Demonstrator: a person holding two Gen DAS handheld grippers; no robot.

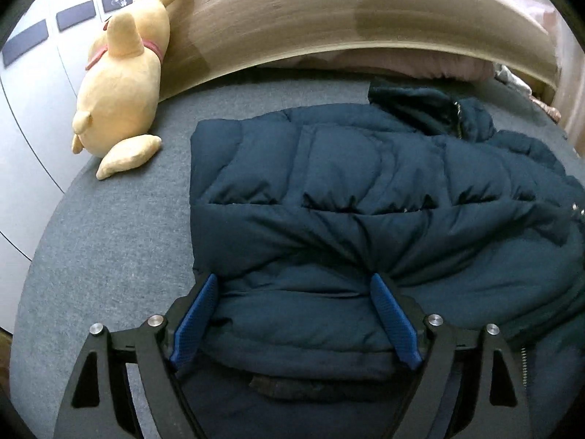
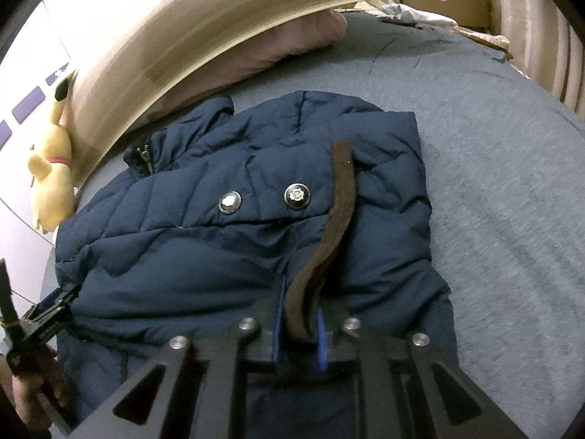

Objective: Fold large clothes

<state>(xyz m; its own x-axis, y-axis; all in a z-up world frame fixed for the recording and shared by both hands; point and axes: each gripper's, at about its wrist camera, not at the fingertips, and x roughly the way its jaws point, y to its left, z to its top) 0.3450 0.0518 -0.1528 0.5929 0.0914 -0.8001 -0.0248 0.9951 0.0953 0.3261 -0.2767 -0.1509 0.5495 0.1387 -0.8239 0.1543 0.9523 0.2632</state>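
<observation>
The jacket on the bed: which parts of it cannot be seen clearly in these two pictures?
- Navy jacket, near hem: left wrist view, hidden behind the left gripper.
- Brown strip, lower end: right wrist view, hidden between the right gripper fingers.
- Snap buttons: emblem too small.

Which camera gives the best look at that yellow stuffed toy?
The left wrist view: the yellow stuffed toy lies large and nearly whole against the wooden headboard. The right wrist view shows it small and squeezed at the left edge.

Both wrist cams sit close above the bed [image 1: 109, 256], angled steeply down toward the headboard [image 1: 329, 11]. Shared: navy jacket [image 1: 365, 183], plush toy [image 2: 51, 179] at frame left.
</observation>
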